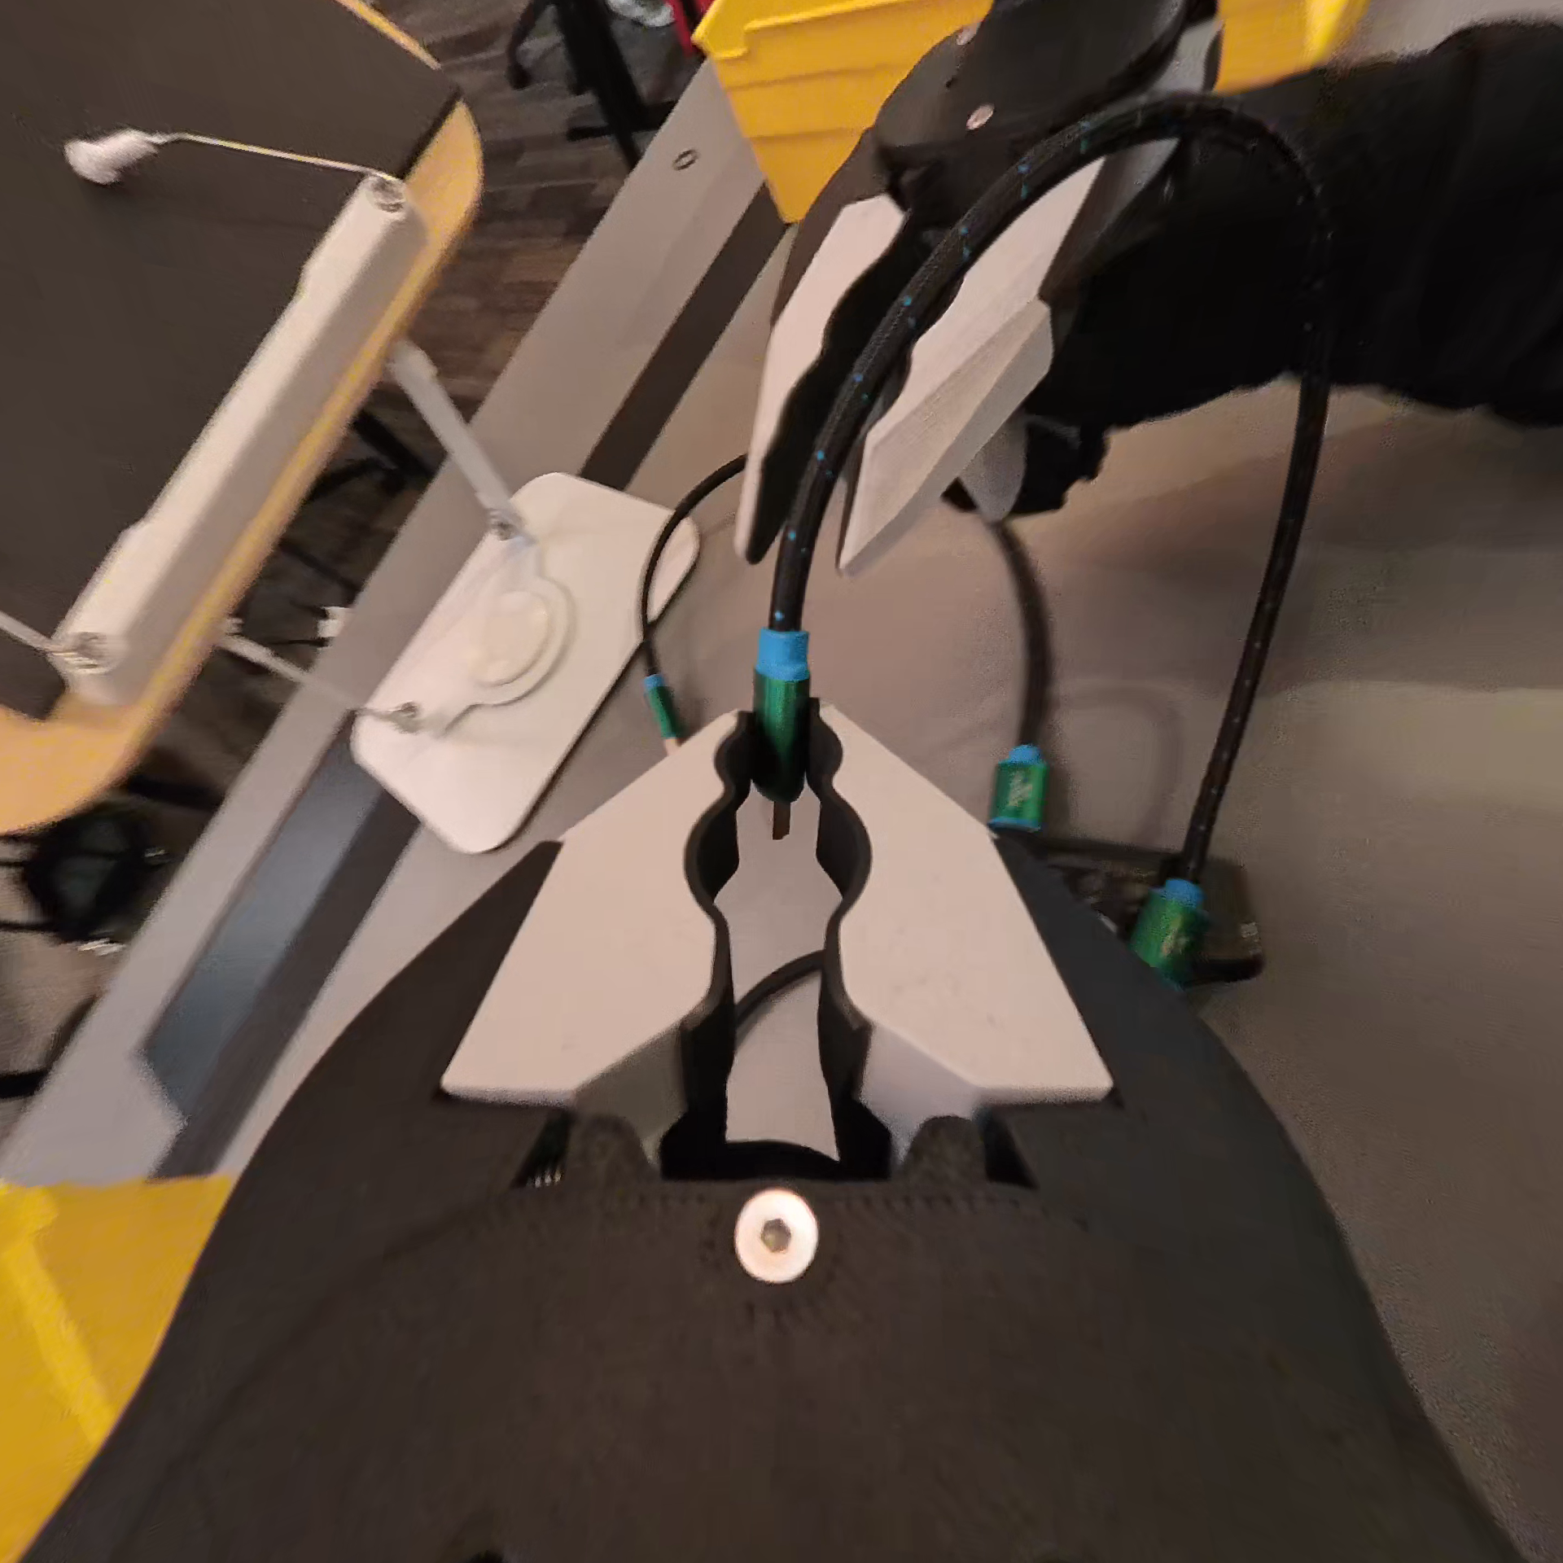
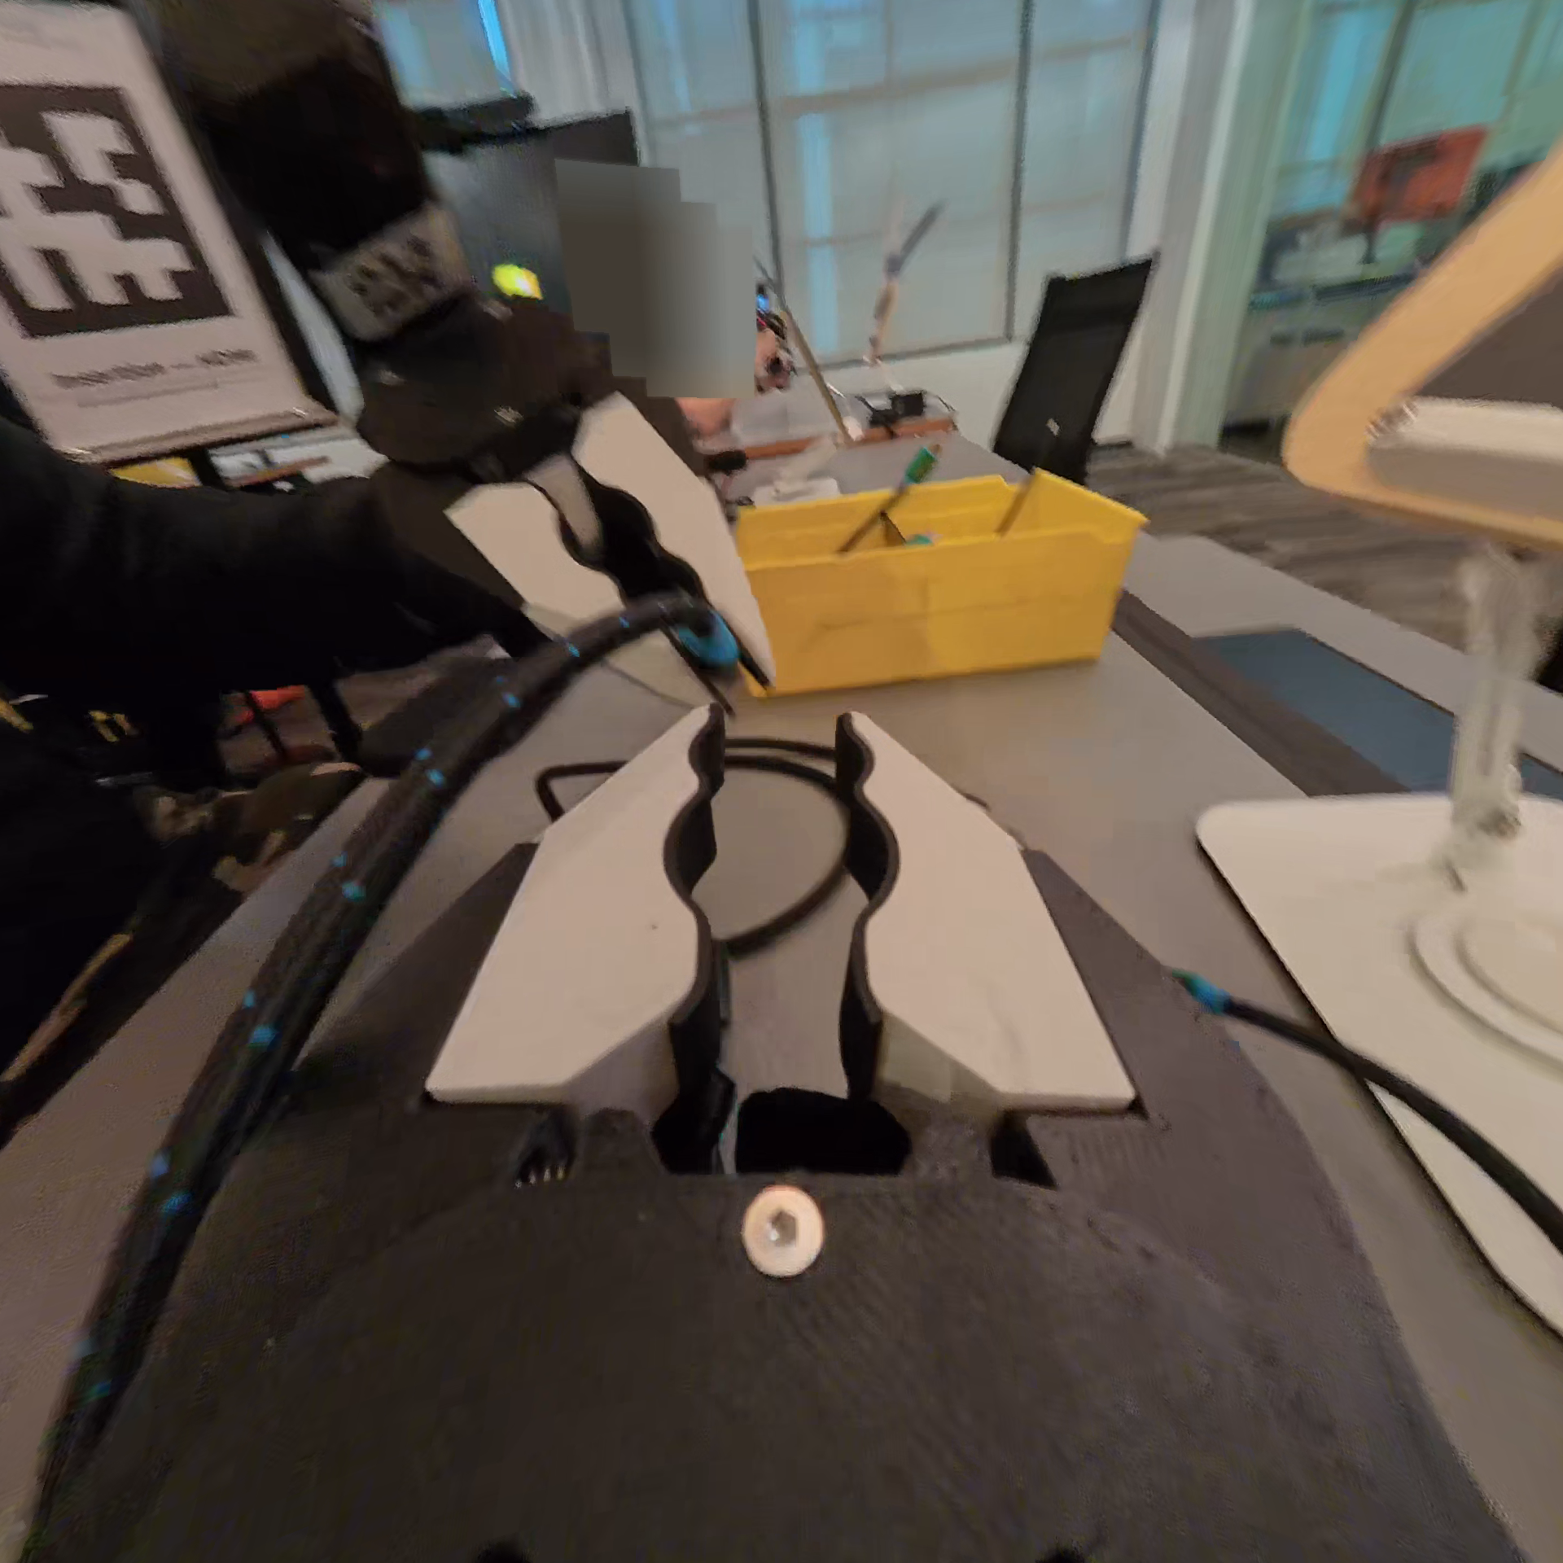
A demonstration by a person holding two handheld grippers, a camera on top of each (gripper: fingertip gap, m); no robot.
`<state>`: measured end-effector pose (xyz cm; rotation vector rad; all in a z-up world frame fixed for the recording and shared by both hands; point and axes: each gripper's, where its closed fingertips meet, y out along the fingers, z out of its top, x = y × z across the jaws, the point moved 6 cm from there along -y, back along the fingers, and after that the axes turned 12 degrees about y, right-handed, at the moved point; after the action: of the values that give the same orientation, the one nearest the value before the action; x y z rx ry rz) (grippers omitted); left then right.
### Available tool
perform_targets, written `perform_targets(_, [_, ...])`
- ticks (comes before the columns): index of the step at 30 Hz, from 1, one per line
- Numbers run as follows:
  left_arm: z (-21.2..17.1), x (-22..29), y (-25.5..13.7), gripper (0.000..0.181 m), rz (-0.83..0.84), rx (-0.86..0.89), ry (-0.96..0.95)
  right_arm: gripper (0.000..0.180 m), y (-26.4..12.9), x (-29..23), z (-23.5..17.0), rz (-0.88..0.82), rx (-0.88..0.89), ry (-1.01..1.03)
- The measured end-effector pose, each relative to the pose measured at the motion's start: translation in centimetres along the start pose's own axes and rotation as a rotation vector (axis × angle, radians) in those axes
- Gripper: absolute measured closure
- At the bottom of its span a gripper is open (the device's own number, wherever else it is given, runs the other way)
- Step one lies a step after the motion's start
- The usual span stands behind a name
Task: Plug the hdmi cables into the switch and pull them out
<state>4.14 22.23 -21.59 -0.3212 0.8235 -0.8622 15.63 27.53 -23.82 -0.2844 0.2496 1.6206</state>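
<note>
My left gripper (image 1: 780,740) is shut on the green HDMI plug (image 1: 782,702) of a black braided cable (image 1: 930,279), held above the grey table (image 1: 1395,677). The cable arches up and down to a second green plug (image 1: 1171,930) at the black switch (image 1: 1226,918). My right gripper (image 1: 803,550) hangs open beyond, with the cable crossing in front of it. In the right wrist view my right gripper (image 2: 778,727) is open and empty. The cable (image 2: 338,888) runs past its left side to the left gripper (image 2: 744,668) and its plug (image 2: 715,647).
Loose green plugs (image 1: 1015,786) (image 1: 664,710) and a thin black cable loop (image 2: 761,846) lie on the table. A yellow bin (image 2: 930,592) stands behind. A white lamp base (image 2: 1353,930) sits at the table's side. A gloved hand (image 1: 1395,254) holds the right gripper. The tips of both grippers are at nearly the same place. From either gripper's tips it is about 15 cm to the black switch (image 1: 1226,918).
</note>
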Motion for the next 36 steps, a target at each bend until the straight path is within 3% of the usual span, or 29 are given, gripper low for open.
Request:
perform_targets(3, [-0.8, -1.0, -0.7, 0.171, 0.098, -0.08, 0.1, 0.155, -0.9, 2.2, -0.6, -0.146, -0.032, 0.029])
perform_targets(7, [-1.6, -1.6, -0.9, 0.171, 0.152, -0.157, 0.174, 0.152, -2.6, 3.5, 0.6, -0.262, 0.057, 0.023])
perform_targets(13, [-1.9, -1.5, -0.3, 0.171, 0.204, -0.234, 0.285, 0.144, -4.0, 1.9, 3.4, -0.269, 0.251, -0.129])
perform_targets(17, [-2.0, -1.2, 0.4, 0.171, 0.217, -0.27, 0.344, 0.14, -4.0, -0.5, 4.6, -0.178, 0.318, -0.259])
perform_targets(26, [-1.1, -0.3, 1.5, 0.171, 0.274, -0.322, 0.524, 0.14, 1.4, -2.3, 0.9, -0.105, -0.022, -0.379])
perform_targets(30, [-1.1, -0.4, 1.3, 0.172, 0.311, -0.336, 0.557, 0.146, 1.6, -2.0, 0.6, -0.08, -0.018, -0.306])
perform_targets(36, [-1.0, 0.1, 1.4, 0.171, 0.319, -0.332, 0.58, 0.17, 1.3, -1.6, 0.3, -0.101, -0.072, -0.293])
